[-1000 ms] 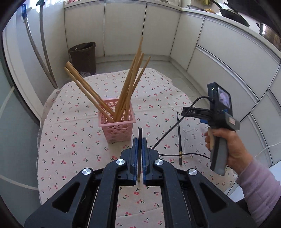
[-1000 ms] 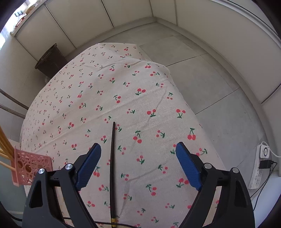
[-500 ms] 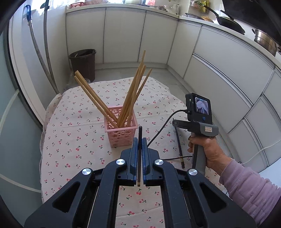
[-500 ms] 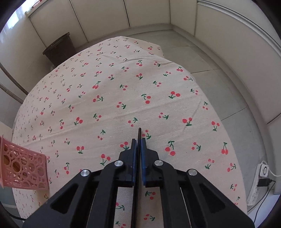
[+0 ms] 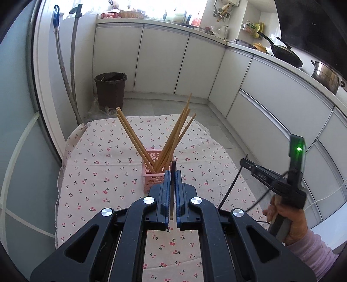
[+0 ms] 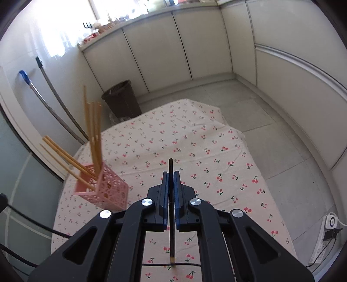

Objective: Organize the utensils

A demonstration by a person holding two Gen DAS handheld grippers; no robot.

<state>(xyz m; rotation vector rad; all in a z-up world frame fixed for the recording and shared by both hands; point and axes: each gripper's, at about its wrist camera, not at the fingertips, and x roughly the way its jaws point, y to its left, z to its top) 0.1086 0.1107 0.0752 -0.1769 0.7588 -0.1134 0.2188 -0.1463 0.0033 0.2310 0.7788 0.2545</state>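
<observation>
A bright kitchen with white cabinets (image 5: 164, 63) wrapping round the far and right walls beyond the fingertips, a cluttered sunlit counter (image 5: 151, 18) above them, a grey tiled floor (image 6: 271, 112), a dark waste bin (image 5: 111, 89) ahead and left, and a cherry-print tablecloth (image 5: 104, 169) below.

Cloth (image 6: 216, 151) right of basket (image 6: 108, 191) bare, chopsticks (image 6: 93, 130) fan over basket top
</observation>
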